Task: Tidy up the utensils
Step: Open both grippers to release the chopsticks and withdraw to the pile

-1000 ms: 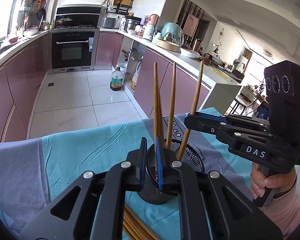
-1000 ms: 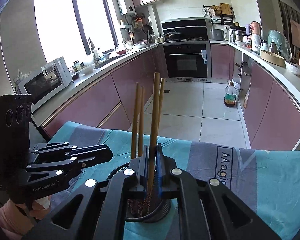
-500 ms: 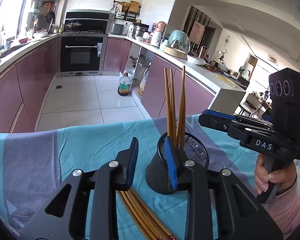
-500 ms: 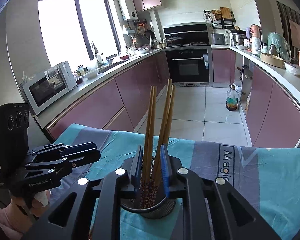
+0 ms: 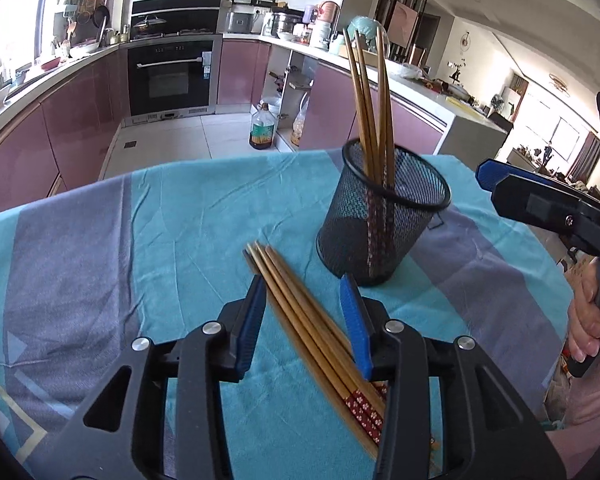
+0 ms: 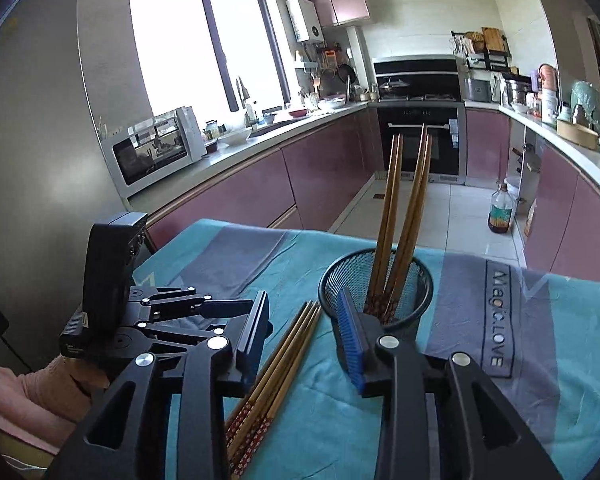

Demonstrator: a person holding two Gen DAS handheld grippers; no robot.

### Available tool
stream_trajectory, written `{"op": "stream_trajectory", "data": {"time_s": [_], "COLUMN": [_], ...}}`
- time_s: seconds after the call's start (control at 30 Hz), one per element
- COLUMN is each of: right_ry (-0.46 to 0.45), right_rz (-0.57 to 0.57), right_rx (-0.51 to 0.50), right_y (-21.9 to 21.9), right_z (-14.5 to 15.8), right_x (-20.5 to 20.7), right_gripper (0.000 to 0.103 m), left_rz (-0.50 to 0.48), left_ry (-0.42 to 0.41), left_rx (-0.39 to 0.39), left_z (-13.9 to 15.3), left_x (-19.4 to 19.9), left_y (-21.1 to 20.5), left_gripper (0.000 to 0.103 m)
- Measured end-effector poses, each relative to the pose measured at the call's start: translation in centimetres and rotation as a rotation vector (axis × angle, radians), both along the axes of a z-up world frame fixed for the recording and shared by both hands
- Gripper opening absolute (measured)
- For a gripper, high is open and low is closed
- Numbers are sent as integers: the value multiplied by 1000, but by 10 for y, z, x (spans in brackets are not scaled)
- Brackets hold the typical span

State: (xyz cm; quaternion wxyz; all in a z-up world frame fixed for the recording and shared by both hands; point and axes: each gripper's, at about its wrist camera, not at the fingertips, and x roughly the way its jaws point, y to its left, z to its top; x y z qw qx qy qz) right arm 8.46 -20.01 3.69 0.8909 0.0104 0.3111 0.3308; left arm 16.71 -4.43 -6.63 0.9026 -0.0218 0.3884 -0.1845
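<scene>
A round black cup (image 5: 384,216) made of thin wire mesh stands on a table with a soft cloth (image 5: 160,216) on it. The cloth is blue-green with wide grey stripes and has small wrinkles. You can see through the little holes of the cup.

4 long wooden chopsticks (image 5: 374,92) stand in the cup (image 6: 376,284). They are smooth, brown and thin, and they lean a bit. Their lower ends are dark red with tiny dots.

More chopsticks lie flat on the cloth in a bundle (image 5: 312,328), just beside the cup. They touch each other side by side. Their red dotted ends point toward the cameras. In the right view the same bundle (image 6: 276,364) lies left of the cup.

The left gripper (image 5: 304,308) is hard black plastic with flat blue pads and shiny round screws. Its fingers are opening, and they stand apart over the bundle, one on each side. The pads do not press the sticks.

The right gripper (image 6: 300,332) looks the same. Its fingers are opening too. The bundle shows between them, but nothing is held. One blue pad is right in front of the cup.

A hand (image 5: 588,320) in a pink fuzzy sleeve holds the right gripper's handle.
</scene>
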Motion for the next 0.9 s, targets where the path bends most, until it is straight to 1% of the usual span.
{"op": "stream_trajectory", "data": {"time_s": [0.13, 0.23, 0.37, 0.47, 0.63, 0.9], "right_ry": [107, 163, 212, 233, 245, 240], "right_rz": [6, 11, 10, 9, 9, -7], "right_rx": [4, 2, -6, -19, -51, -102], "right_y": [6, 12, 18, 23, 30, 39], "right_z": [-33, -51, -66, -75, -85, -95], "right_x": [2, 3, 5, 4, 5, 9], "right_gripper": [35, 35, 35, 35, 35, 34], "left_rz": [-19, -16, 0, 12, 13, 14], "left_ry": [52, 67, 94, 110, 113, 123], "left_rx": [25, 52, 55, 69, 59, 32], "left_z": [-21, -31, -41, -47, -51, -45], "left_x": [-4, -5, -4, -4, -8, -12], "left_y": [-7, -9, -8, -7, -2, 5], "left_gripper": [38, 37, 37, 37, 37, 36]}}
